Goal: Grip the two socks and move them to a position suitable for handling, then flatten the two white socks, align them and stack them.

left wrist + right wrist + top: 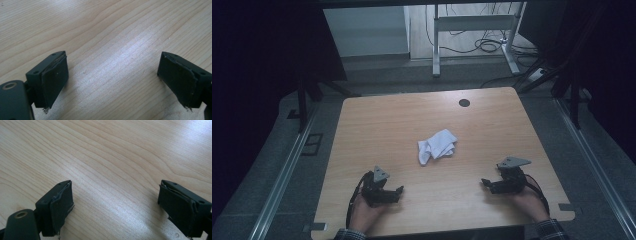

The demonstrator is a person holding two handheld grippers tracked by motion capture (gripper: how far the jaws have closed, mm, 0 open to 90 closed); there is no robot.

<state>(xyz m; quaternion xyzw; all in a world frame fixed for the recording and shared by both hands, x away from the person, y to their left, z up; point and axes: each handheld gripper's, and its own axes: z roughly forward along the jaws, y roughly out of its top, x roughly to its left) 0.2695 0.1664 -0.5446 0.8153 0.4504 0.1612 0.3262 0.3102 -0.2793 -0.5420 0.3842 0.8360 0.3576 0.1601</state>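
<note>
1. We see the crumpled white cloth lying untouched at the frame's centre on the wooden table.
2. Our left gripper and right gripper rest near the lower edge, jaws spread, empty.
3. We judge everything remains: reaching, grasping.

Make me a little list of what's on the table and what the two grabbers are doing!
table: wooden top with a dark round hole near the far edge
cloth: crumpled white cloth lying mid-table, touched by nothing
left gripper: at the near left, jaws open, holding nothing
right gripper: at the near right, jaws open, holding nothing
between jaws: bare wood in both gripper views
</note>
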